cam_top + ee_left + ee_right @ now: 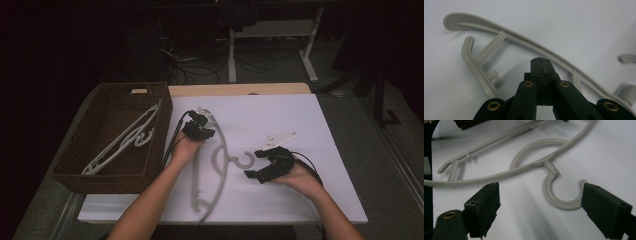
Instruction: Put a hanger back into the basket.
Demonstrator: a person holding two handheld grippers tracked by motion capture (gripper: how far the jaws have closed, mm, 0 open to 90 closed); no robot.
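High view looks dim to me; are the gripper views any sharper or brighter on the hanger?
High view: dark room, only the white table lit, the hanger soft but readable. Left gripper view: bright and even, hanger arm sharp, right edge blurred. Right gripper view: the hook crisp, soft shadows under it, no glare.

Right gripper (540, 202): two black jaws rise from the bottom edge and stand wide apart, nothing pressed between the pads. Grey plastic hanger (534, 163) lies flat on the white table (614, 152). Its hook (559, 203) curls in the gap between the jaws, open end just beside the right-hand pad, possibly touching; hard to tell. Dark woven object at the top-left edge, perhaps a basket (470, 123).
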